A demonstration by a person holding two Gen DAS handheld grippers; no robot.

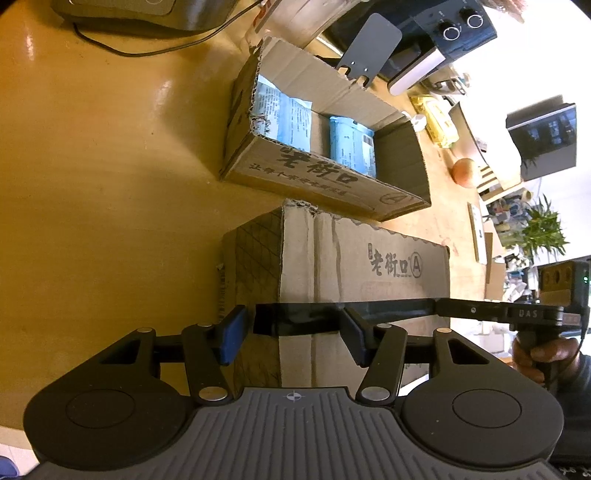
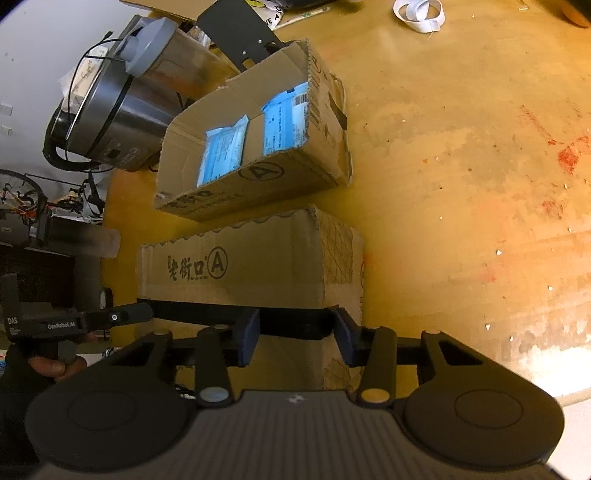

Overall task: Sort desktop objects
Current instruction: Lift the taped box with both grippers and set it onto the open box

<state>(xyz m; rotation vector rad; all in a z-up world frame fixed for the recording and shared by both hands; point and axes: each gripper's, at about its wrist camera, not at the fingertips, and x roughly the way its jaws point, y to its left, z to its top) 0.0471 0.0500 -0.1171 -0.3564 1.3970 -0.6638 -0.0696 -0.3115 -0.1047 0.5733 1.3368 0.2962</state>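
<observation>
A flat black plate [image 1: 295,317] is held level between both grippers, in front of a near cardboard box [image 1: 362,266] marked "A". My left gripper [image 1: 291,334] grips its left end. My right gripper [image 2: 295,334] grips the other end of the plate [image 2: 291,323]; that gripper's body also shows in the left wrist view [image 1: 532,314]. Behind stands an open cardboard box [image 1: 317,173] holding two light-blue packets [image 1: 351,147]. It also shows in the right wrist view [image 2: 258,173] with the packets [image 2: 284,118] inside.
A wooden tabletop [image 2: 461,166] with red stains extends right. A steel rice cooker [image 2: 110,103] stands behind the open box. A grey metal bracket [image 1: 369,48], a black appliance [image 1: 443,33], an orange [image 1: 465,171] and plants [image 1: 543,229] lie beyond.
</observation>
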